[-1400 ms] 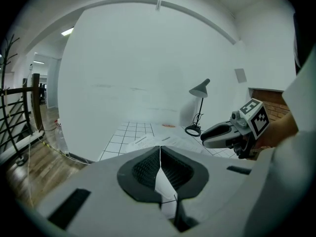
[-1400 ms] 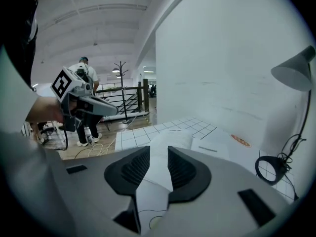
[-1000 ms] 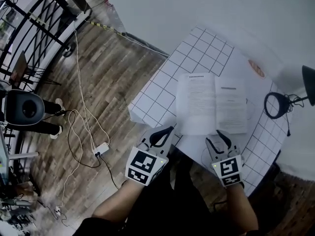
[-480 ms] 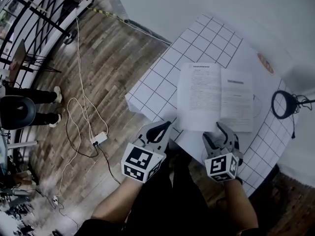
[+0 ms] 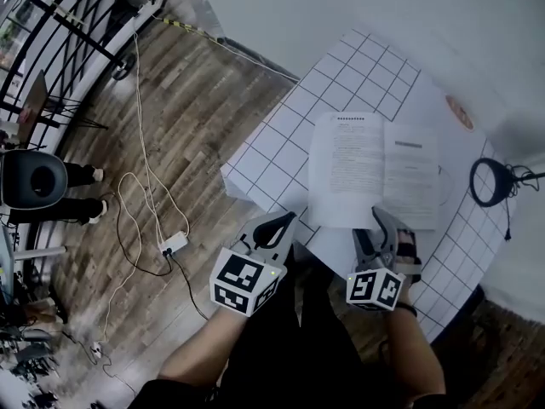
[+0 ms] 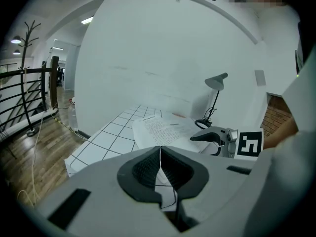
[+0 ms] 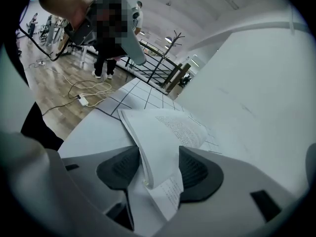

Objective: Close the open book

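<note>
Thin paper book (image 5: 375,170) open on gridded white tabletop (image 5: 277,164); right gripper (image 5: 388,227) fingers spread around its pages, left gripper (image 5: 283,223) fingers pressed together

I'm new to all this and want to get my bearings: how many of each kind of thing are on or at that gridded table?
open book: 1
desk lamp: 1
orange disc: 1
hand-held grippers: 2 (left gripper, right gripper)
Total: 5
</note>
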